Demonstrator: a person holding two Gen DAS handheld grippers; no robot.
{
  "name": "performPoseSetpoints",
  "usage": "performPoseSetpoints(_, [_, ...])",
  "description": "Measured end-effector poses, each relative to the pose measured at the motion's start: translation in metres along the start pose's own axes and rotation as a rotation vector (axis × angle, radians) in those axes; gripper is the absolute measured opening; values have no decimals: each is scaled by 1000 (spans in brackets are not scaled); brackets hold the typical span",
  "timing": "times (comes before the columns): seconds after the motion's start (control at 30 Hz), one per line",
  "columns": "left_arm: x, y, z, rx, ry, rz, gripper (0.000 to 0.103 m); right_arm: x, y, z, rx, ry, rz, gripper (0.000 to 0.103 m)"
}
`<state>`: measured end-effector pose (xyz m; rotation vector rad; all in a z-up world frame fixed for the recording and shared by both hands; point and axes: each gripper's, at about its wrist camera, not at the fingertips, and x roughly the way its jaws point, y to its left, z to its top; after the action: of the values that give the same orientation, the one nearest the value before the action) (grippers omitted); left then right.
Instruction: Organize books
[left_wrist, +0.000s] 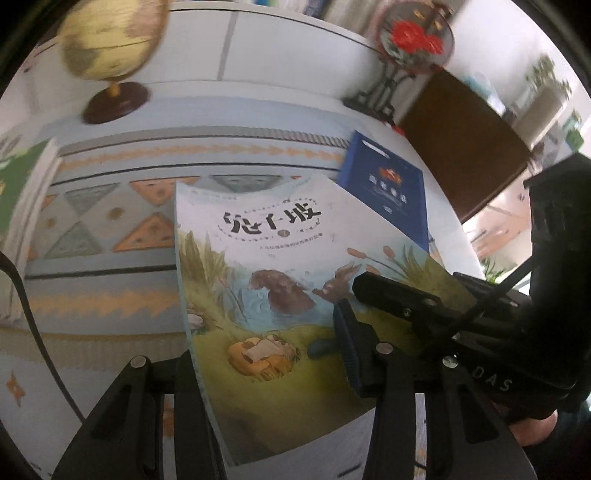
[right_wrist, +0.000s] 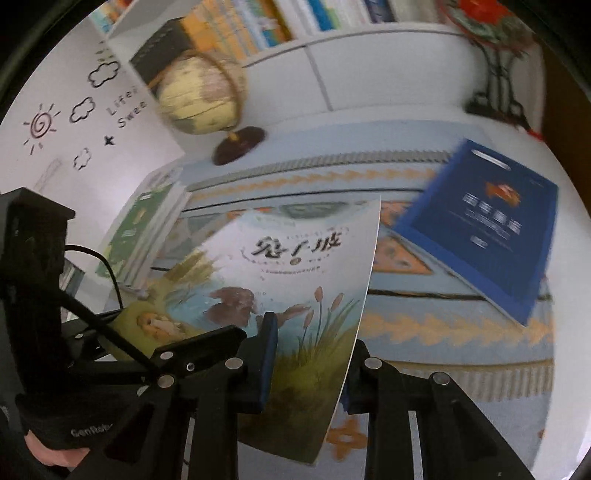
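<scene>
Left claw (left_wrist: 273, 369): matte black linkage arms with triangular cut-outs, round silver pivot pins, blue ribbed pad on one finger, thin black cable alongside. Right claw (right_wrist: 308, 365): same black frame, silver pins, blue pads, white "DAS" lettering. Black glove (right_wrist: 70, 424) with pale logo print on the hand.
</scene>
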<state>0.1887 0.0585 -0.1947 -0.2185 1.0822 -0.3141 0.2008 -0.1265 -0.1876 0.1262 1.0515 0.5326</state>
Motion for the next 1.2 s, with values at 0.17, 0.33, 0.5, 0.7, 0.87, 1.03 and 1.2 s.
performPoseSetpoints(0.17, [-40, 39, -1, -12, -40, 25, 40, 11, 53, 10, -47, -13, 18, 28])
performPoseSetpoints(0.33, [-85, 78, 1, -18, -92, 36, 40, 17, 113, 23, -84, -52, 36, 28])
performPoseSetpoints(0.5, [-131, 120, 12, 1, -172, 68, 40, 25, 173, 42, -112, -108, 72, 27])
performPoseSetpoints(0.7, [-169, 186, 30, 6, -242, 91, 40, 51, 241, 70, -149, -162, 100, 27])
performPoseSetpoints(0.87, [-171, 233, 41, 12, -238, 97, 40, 92, 281, 90, -143, -156, 113, 27])
performPoseSetpoints(1.03, [-152, 282, 52, -15, -180, 44, 40, 132, 300, 98, -103, -113, 82, 27])
performPoseSetpoints(1.2, [-131, 307, 50, -37, -143, 13, 40, 168, 304, 100, -56, -52, 45, 27])
